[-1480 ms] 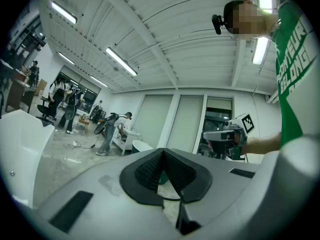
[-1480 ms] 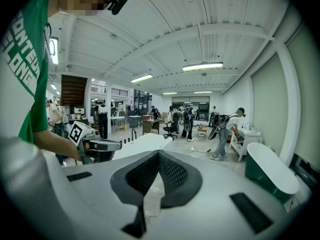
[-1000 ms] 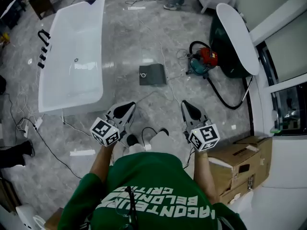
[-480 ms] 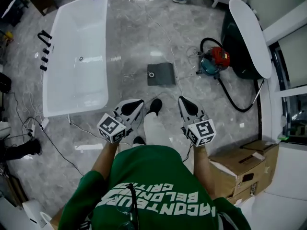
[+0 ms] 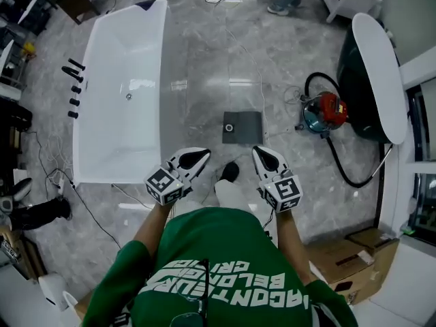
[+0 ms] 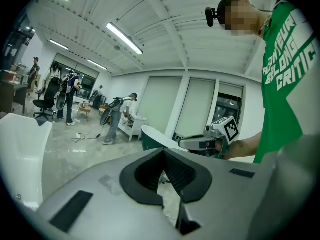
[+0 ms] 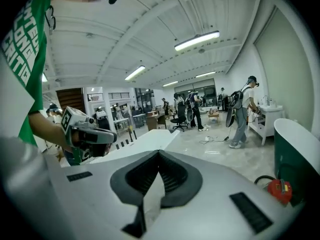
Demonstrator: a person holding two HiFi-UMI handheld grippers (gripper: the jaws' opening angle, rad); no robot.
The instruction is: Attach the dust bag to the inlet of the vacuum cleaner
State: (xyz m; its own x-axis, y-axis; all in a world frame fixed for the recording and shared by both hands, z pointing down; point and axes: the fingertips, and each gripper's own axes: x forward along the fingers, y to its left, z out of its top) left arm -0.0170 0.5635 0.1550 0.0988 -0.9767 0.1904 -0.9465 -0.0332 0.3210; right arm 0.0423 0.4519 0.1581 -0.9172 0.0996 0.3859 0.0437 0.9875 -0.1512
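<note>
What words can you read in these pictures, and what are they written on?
"RACONTEUR": green shirt, upside down from above.
"BELONG": green shirt, cut off.
"CRITIC": green shirt, cut off.
Left marker cube, right marker cube: square patterns, no words.
Nothing else readable.

Green short-sleeved T-shirt [image 5: 218, 264], white block lettering; pale trousers [image 5: 232, 196], black shoe [image 5: 230, 172]. Grey left tool [image 5: 199, 155], right tool [image 5: 261, 152]: black-white marker cubes [image 5: 165, 184].
</note>
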